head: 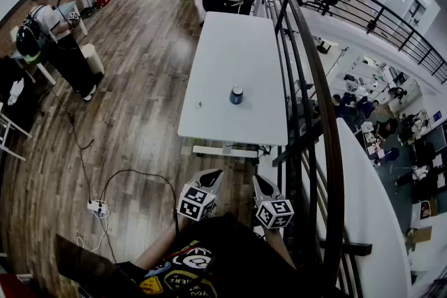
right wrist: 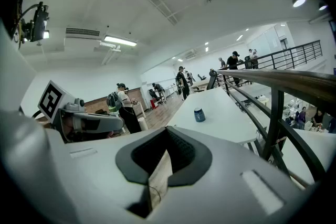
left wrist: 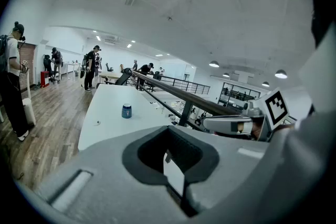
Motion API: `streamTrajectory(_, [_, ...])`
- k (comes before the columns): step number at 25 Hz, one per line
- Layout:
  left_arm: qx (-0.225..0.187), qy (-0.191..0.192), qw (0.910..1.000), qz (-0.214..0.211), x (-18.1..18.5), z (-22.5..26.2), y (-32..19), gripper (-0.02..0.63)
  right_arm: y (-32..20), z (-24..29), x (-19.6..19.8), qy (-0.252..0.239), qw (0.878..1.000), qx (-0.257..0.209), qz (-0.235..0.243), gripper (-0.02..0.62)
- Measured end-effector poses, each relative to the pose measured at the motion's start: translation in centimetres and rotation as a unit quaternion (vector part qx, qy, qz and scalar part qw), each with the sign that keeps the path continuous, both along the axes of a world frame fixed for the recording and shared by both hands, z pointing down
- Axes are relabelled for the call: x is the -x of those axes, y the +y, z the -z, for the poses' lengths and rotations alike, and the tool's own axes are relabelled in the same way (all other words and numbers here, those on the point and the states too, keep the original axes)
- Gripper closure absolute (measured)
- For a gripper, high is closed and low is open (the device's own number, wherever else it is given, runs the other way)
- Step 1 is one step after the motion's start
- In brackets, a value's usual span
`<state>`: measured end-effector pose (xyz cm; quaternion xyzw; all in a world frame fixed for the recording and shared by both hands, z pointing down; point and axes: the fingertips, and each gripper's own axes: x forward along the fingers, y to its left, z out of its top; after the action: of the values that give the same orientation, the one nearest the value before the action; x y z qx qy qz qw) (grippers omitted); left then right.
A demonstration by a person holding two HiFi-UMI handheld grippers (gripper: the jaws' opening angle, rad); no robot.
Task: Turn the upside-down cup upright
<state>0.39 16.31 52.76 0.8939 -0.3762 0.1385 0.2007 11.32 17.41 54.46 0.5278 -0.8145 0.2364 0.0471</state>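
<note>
A small dark blue cup (head: 237, 95) with a paler top stands on the long white table (head: 230, 45), toward its near right part. It also shows in the left gripper view as the cup (left wrist: 126, 111) and in the right gripper view as the cup (right wrist: 199, 115). Both grippers are held close to the person's body, well short of the table's near edge. My left gripper (head: 210, 179) (left wrist: 170, 161) is shut with nothing between its jaws. Beside it, my right gripper (head: 261, 185) (right wrist: 161, 165) is shut and empty too.
A dark metal railing (head: 311, 73) runs along the table's right side, with a drop to a lower floor beyond. A tiny object (head: 199, 105) lies on the table left of the cup. A power strip with cable (head: 98, 206) lies on the wood floor. People stand at left and far back.
</note>
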Motion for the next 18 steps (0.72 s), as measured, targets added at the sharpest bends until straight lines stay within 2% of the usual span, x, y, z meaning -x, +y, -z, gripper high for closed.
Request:
streamTrajectory(6, [-0.007,-0.012,0.9999,0.001,1.1,-0.2,-1.6,0.601,-1.2,0.2,-0.1,0.006,1.000,-0.007,0.006,0.597])
streamTrajectory(18, [-0.006,-0.007,1.0000,0.000,2.3,-0.6,-1.8,0.601,-1.5,-0.5,1.5,0.021,1.000,0.001,0.013,0.597])
